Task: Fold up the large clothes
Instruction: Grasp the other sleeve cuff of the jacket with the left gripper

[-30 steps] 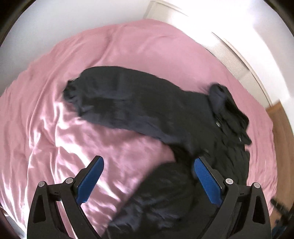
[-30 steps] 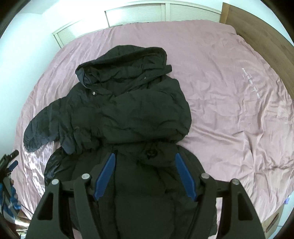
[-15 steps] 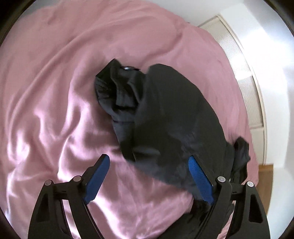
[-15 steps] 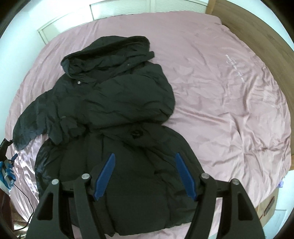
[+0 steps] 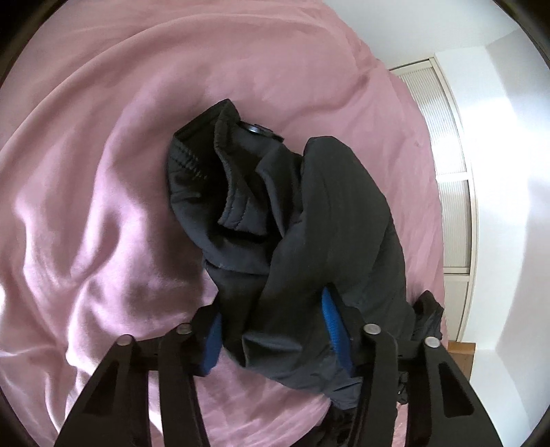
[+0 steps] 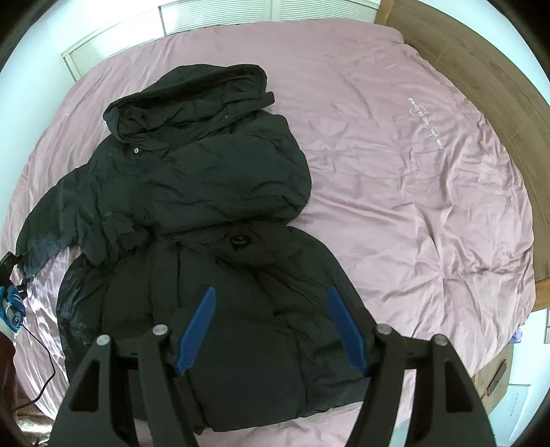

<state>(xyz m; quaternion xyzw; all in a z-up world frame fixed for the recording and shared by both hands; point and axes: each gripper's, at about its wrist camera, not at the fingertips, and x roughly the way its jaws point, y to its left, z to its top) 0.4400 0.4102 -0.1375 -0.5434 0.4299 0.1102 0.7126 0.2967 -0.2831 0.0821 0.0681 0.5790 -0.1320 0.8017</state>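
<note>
A black hooded puffer jacket (image 6: 206, 213) lies spread on the pink bed sheet (image 6: 412, 178), hood toward the far side, one sleeve folded across the chest. Its other sleeve (image 5: 309, 220) stretches out to the left, cuff with a snap button at the far end. My left gripper (image 5: 271, 326) has this sleeve bunched between its blue pads, jaws narrowed around the fabric. It also shows at the left edge of the right wrist view (image 6: 13, 309). My right gripper (image 6: 271, 326) is open and empty, hovering above the jacket's lower hem.
A wooden headboard (image 6: 481, 68) runs along the right of the bed. White slatted wardrobe doors (image 6: 220, 13) stand behind the bed. A black cable (image 6: 44, 381) trails at the bed's left edge. Wooden floor (image 5: 460, 350) shows past the bed.
My left gripper moved forward along the sleeve and closed its jaws on it. My right gripper drew back and rose, staying open over the jacket's hem.
</note>
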